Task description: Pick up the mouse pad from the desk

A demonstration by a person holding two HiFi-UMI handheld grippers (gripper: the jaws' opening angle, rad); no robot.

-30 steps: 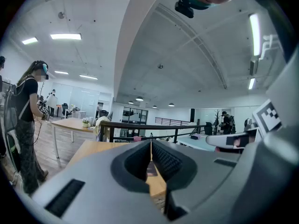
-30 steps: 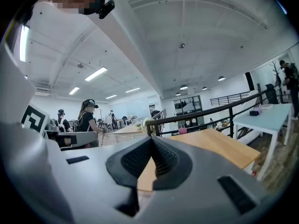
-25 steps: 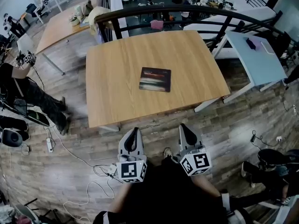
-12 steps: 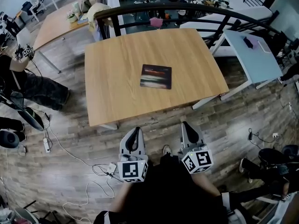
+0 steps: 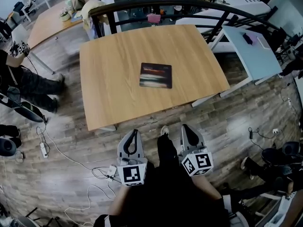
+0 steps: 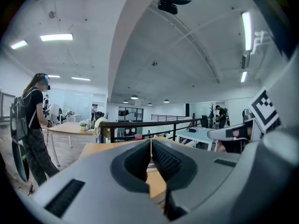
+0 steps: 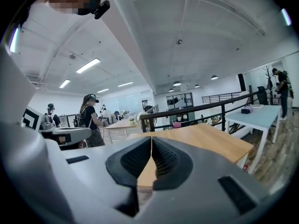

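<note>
A dark rectangular mouse pad with a pale streaked print lies flat near the middle of a light wooden desk. Both grippers hang well short of the desk's near edge, over the floor. My left gripper is shut with nothing in it, and in the left gripper view its tips meet with the desk top behind them. My right gripper is shut and empty too; in the right gripper view its jaws touch, with the desk ahead. Neither gripper view shows the pad clearly.
A dark railing runs behind the desk. A pale blue table stands at the right, another wooden table at the far left. A person stands at the left. Cables and a power strip lie on the wood floor.
The desk and pad have slid a little up and left in the head view. Both grippers stay shut and side by side, slightly lower and further left in the picture.
</note>
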